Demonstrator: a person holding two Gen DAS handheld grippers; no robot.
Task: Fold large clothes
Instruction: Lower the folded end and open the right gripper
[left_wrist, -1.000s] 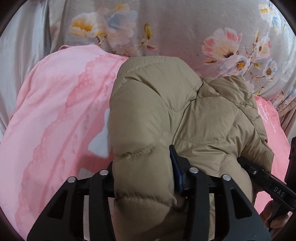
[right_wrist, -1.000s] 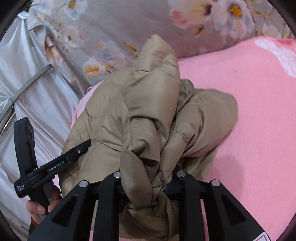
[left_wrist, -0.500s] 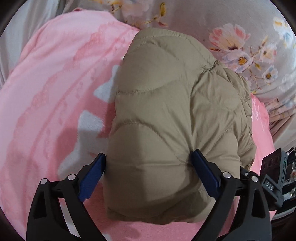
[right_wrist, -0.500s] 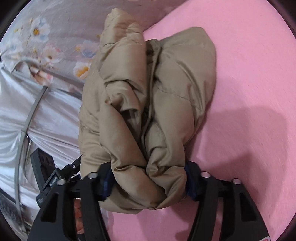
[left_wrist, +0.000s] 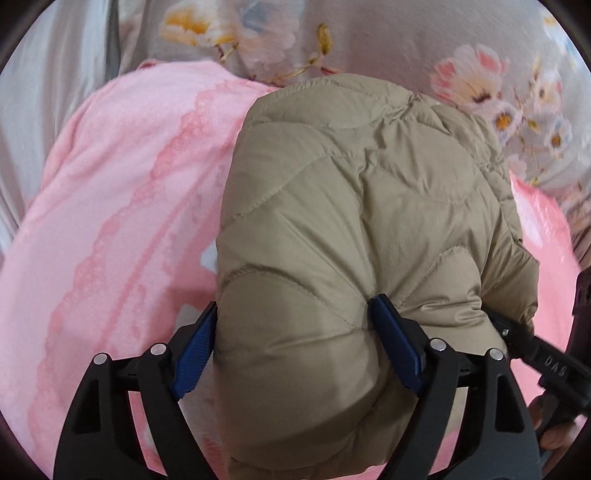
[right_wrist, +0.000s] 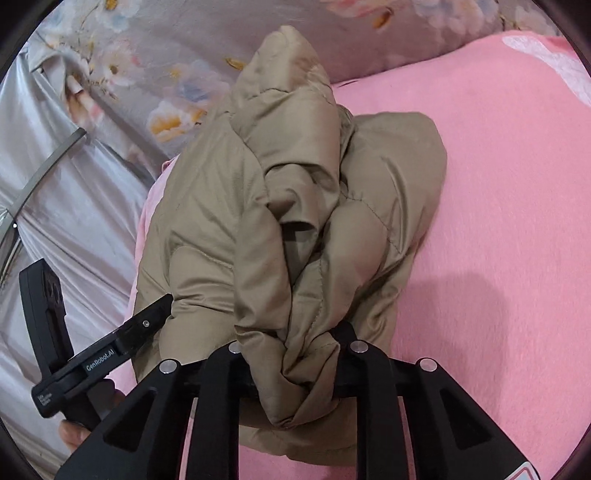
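Observation:
A tan quilted puffer jacket (left_wrist: 351, 221) lies bundled on a pink blanket (left_wrist: 110, 221). My left gripper (left_wrist: 295, 332) straddles the bundle's near end, and its closing jaws press their blue pads (left_wrist: 395, 343) into both sides of the padding. In the right wrist view the jacket (right_wrist: 229, 206) shows its bunched open side. My right gripper (right_wrist: 291, 350) is closing tight on a gathered fold at the near edge. Each view shows the other tool: the right gripper (left_wrist: 546, 362) at the jacket's right, the left gripper (right_wrist: 110, 350) at its left, each held by a hand (right_wrist: 74, 435).
Grey floral bedding (left_wrist: 369, 44) rises behind the jacket. Silver-grey satin fabric (right_wrist: 74, 206) with a metal bar (right_wrist: 48, 166) hangs past the blanket's left edge. Bare pink blanket (right_wrist: 498, 221) stretches to the right of the bundle.
The left jaws went from a narrow pinch on a fold to a wide hold across the bundle, then narrowed slightly. The right jaws squeezed in on a smaller bunch. The view drew back.

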